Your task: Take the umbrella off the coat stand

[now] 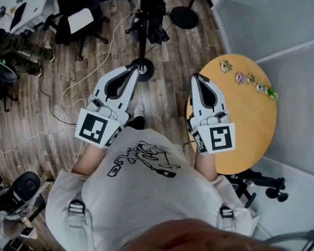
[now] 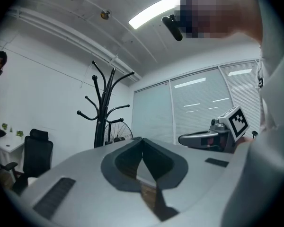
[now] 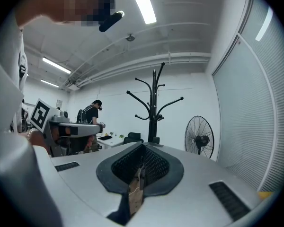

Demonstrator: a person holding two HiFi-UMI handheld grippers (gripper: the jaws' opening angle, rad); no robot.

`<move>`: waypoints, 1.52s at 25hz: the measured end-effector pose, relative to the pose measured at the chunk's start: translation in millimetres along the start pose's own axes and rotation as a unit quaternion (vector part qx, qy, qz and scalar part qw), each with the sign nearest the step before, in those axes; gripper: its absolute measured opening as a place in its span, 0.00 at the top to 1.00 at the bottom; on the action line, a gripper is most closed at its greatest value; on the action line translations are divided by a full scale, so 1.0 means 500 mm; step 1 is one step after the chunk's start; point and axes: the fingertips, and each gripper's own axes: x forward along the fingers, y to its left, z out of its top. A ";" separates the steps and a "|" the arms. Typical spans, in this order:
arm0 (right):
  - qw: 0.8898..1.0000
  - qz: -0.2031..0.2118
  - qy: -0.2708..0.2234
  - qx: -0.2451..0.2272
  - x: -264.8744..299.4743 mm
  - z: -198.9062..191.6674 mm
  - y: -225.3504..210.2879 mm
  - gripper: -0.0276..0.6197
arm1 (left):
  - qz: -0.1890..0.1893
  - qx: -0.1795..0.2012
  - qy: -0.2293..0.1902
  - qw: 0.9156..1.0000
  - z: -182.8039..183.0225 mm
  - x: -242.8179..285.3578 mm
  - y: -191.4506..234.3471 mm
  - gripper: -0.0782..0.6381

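Ahead, the stand [image 1: 145, 14], my left gripper [image 1: 132, 72] and right gripper [image 1: 197, 79] both closed, empty, level, round desk [image 1: 246, 127] at right

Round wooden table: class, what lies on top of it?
A row of small colourful objects near the far edge of the table; too small to identify. The right gripper hides part of its left edge.
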 end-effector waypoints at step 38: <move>1.000 0.014 0.008 -0.015 0.290 -0.004 -0.099 0.93 | -0.007 0.004 0.004 1.000 -0.026 0.208 0.226 0.88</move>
